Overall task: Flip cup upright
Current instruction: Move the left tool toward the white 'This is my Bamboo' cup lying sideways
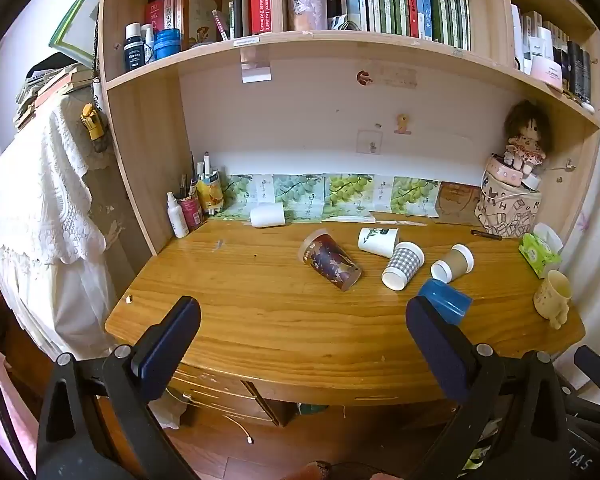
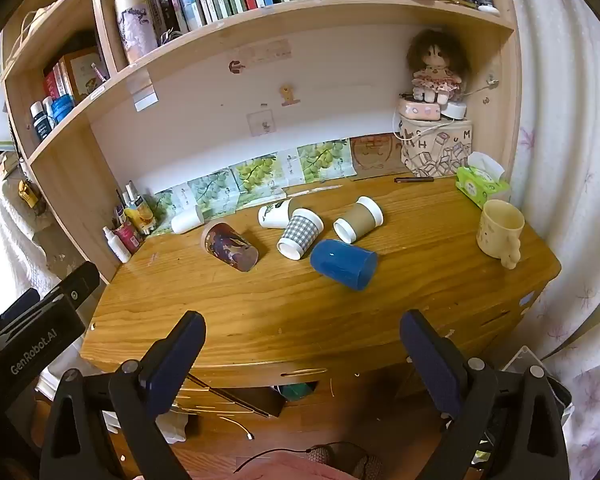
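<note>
Both hand-held grippers are off the near edge of the desk (image 1: 260, 320), nothing between the jaws. Left hand-held gripper (image 1: 302, 322): jaws spread wide, empty. Right hand-held gripper (image 2: 302, 334): same, wide apart and empty.

Six cups lie on their sides mid-desk:
- blue cup (image 2: 343, 264), nearest the front edge, mouth facing right in the right wrist view
- checked cup (image 2: 300, 232), just behind the blue one and touching the white leaf-print cup (image 2: 275, 215)
- brown-sleeve cup (image 2: 358, 218), right of the checked one
- dark patterned cup (image 2: 230, 246), left of the cluster and apart from it
- plain white cup (image 2: 187, 220), at the back-left by the grape pictures

Yellow mug (image 2: 499, 232) stands upright at the right end of the desk, beside the green tissue pack (image 2: 480, 184).

In the left wrist view the right finger pad (image 1: 436, 344) partly hides the blue cup.
</note>
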`<state>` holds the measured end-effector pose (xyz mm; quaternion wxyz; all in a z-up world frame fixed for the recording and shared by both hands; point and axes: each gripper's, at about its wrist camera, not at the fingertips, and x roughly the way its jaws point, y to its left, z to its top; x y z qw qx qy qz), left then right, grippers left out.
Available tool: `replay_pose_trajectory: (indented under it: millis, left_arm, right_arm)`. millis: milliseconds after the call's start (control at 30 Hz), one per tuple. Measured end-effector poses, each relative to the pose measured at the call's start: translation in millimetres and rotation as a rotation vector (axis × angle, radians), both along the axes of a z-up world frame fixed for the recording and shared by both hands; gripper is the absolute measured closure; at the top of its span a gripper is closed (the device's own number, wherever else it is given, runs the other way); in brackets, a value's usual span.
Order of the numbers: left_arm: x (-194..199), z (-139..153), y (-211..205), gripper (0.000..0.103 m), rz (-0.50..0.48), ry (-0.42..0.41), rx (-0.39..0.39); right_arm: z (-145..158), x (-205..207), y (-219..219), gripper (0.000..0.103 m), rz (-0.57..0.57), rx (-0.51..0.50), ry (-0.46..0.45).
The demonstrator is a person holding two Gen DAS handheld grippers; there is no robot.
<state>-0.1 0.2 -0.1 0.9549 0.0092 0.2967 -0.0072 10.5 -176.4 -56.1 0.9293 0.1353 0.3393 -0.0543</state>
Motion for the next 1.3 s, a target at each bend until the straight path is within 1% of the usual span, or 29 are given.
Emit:
replay_pose_trajectory:
  millis: [267, 433, 467, 567, 733, 900, 1033, 1133, 1300]
  left_arm:
    - [-5.1, 0.1, 3.4, 0.0, -0.022, -0.029, 0.01]
    - [-3.6, -0.8, 5.3, 0.0, -0.024, -0.016, 0.028]
    - [-5.2, 0.5, -1.7, 0.0, -0.016, -0.015, 0.036]
    - [-7.1, -1.2, -0.3, 0.0, -0.002, -0.008, 0.031]
    - [-6.5, -5.7, 3.2, 0.0, 0.02, 0.021, 0.025]
    - [-2.8, -12.4, 5.6, 0.0, 0.033, 0.079, 0.025]
    - [-1.2, -16.9, 8.2, 0.0, 0.041, 0.109, 0.025]
    - [2.2, -20.8, 10.0, 0.0, 0.046, 0.138, 0.038]
    - [8.8, -25.7, 15.3, 0.0, 0.05, 0.163, 0.058]
  right_arm:
    - [-2.0, -0.2, -1.2, 0.005, 0.006, 0.007, 0.002]
    - [-2.3, -1.3, -1.7, 0.005, 0.012, 0.003, 0.002]
    - [-5.1, -1.0, 0.3, 0.005, 0.008, 0.004, 0.0]
    - [-2.4, -3.6, -1.8, 0.005, 0.01, 0.011, -0.005]
    - [-6.0, -0.9, 3.3, 0.005, 0.033, 0.009, 0.02]
    - [-9.0, 3.9, 7.5, 0.005, 0.06, 0.009, 0.05]
    - [-12.1, 6.8, 8.3, 0.005, 0.076, 0.019, 0.072]
    - [-16.2, 11.8, 11.3, 0.005, 0.097, 0.029, 0.098]
    - [-21.5, 21.2, 19.5, 0.005, 0.124, 0.037, 0.137]
